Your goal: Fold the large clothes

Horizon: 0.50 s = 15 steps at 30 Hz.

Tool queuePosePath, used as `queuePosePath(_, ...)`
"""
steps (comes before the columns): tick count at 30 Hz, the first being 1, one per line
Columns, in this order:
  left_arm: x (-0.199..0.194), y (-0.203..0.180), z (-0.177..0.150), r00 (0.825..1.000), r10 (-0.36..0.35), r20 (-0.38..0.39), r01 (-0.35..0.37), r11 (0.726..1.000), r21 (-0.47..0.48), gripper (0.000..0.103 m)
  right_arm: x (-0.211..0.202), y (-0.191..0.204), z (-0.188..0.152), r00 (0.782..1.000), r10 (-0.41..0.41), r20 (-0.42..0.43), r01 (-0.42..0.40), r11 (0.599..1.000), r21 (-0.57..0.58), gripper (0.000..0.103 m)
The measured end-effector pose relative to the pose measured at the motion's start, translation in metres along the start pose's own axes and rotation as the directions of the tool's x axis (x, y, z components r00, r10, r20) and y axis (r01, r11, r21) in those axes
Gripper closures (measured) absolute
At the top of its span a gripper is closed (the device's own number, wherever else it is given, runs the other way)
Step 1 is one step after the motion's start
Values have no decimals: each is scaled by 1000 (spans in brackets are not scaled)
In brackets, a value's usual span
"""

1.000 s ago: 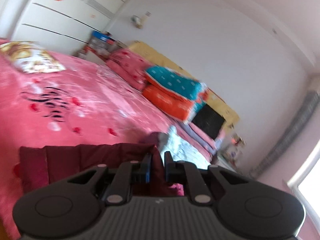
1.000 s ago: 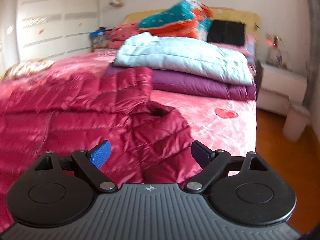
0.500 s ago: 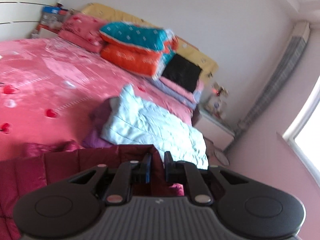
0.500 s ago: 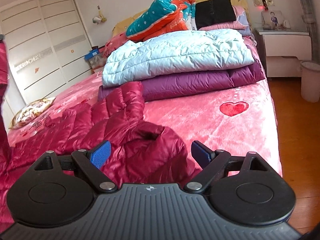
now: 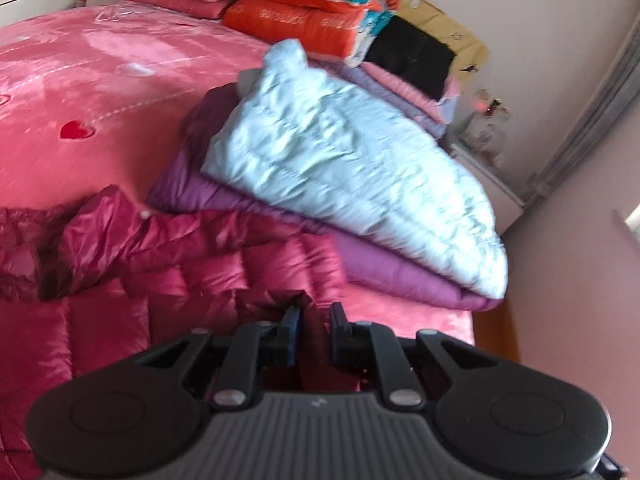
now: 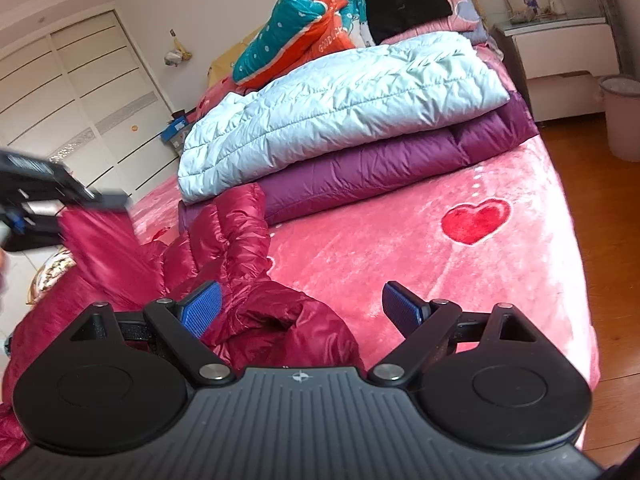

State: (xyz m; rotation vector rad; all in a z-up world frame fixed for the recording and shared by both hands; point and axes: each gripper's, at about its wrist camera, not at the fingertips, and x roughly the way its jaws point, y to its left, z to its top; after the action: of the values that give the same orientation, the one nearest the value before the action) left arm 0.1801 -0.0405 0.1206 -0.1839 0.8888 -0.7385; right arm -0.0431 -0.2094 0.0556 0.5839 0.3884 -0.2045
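**A:** Closest in, what are the jaws doing?

**B:** The left gripper (image 5: 313,334) pinches a fold of the crimson down jacket (image 5: 168,280) between its narrow-set fingers; they have just been opening a little, but the fabric sits between them and hangs from them in the right wrist view. The right gripper (image 6: 302,308) is spread wide with nothing in it, hovering over the jacket's bunched end.

**A:** Where does the jacket lie?

**B:** On the pink bedspread (image 6: 440,280), near the bed's foot corner. One sleeve (image 6: 244,220) runs away from the camera, its tip touching the purple folded coat (image 6: 380,168).

**A:** Long axis?

**B:** Across the bed, from the bunched end under the right gripper off toward the left.

**A:** Room to move?

**B:** To the right, bare bedspread up to the bed edge, then wooden floor (image 6: 600,168). Farther back, the pale blue coat (image 6: 340,96) stacked on the purple one closes that side. Beyond, pillows against the headboard.
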Motion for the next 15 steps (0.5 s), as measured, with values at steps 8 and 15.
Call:
queuePosePath(8, -18, -1, 11, 996, 1, 91, -3, 1000, 30, 30, 9, 7, 1, 1000, 30, -2, -30, 999, -24, 0)
queuePosePath(15, -68, 8, -9, 985, 67, 162, -80, 994, 70, 25, 10, 23, -3, 998, 60, 8, -58, 991, -117, 0)
